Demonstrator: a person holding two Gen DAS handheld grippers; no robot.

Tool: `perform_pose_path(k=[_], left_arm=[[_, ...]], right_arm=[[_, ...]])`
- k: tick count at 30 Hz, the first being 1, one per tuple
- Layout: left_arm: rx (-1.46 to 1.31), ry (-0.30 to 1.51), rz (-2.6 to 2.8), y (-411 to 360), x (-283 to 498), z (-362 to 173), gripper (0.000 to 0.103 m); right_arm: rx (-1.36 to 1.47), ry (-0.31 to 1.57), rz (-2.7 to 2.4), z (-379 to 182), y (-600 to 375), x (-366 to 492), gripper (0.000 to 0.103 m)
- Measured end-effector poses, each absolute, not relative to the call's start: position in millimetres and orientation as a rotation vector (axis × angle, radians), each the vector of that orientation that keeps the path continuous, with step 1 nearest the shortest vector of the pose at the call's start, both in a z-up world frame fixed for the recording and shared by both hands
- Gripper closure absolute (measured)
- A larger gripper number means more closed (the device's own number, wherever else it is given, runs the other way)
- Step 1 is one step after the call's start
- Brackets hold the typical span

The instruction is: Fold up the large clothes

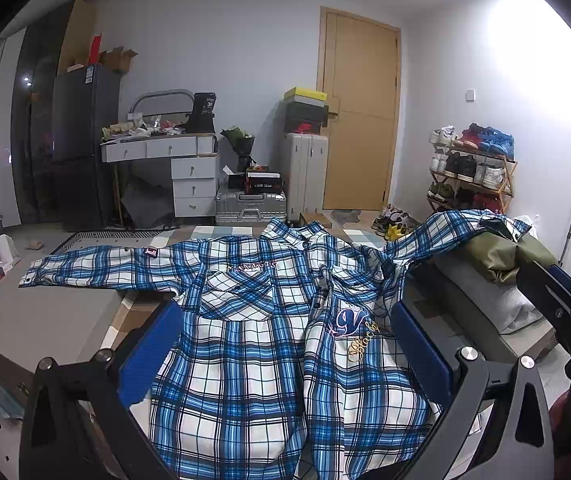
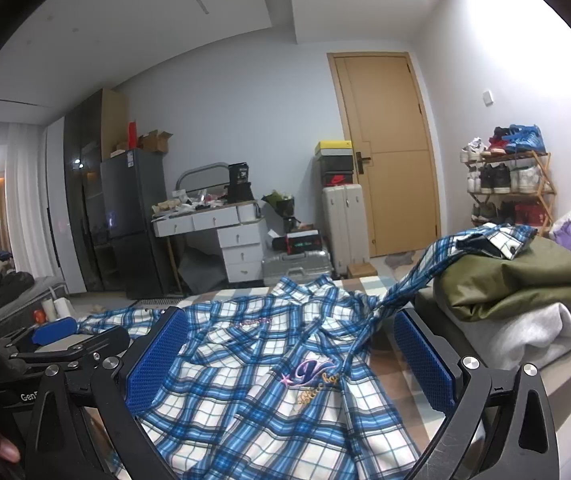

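- Left tool [image 1: 285,344]: fingers standing apart, hovering over the plaid shirt [image 1: 269,344], gripping nothing.
- Right tool [image 2: 291,360]: fingers likewise standing apart, holding nothing.
- Plaid shirt: lying spread front-up on the desk [image 1: 53,320], one sleeve draping over the folded clothes pile [image 2: 517,292].

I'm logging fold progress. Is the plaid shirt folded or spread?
Spread: the shirt lies front up, one sleeve stretched flat, the other sleeve draped over the olive garment.
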State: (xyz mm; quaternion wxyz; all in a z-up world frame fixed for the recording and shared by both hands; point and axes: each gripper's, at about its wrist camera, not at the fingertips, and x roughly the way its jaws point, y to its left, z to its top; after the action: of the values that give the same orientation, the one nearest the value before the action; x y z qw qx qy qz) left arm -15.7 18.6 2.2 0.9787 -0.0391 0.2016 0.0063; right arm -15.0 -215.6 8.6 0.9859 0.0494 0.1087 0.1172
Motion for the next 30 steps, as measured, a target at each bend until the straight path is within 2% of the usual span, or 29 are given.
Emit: perform_pose_path(k=[30], left_arm=[[-0.057, 0.424, 0.002, 13.4, -7.1, -5.5, 0.001]], right_arm=[[0.112, 0.237, 0.231, 1.4, -218.2, -8.1, 0.000]])
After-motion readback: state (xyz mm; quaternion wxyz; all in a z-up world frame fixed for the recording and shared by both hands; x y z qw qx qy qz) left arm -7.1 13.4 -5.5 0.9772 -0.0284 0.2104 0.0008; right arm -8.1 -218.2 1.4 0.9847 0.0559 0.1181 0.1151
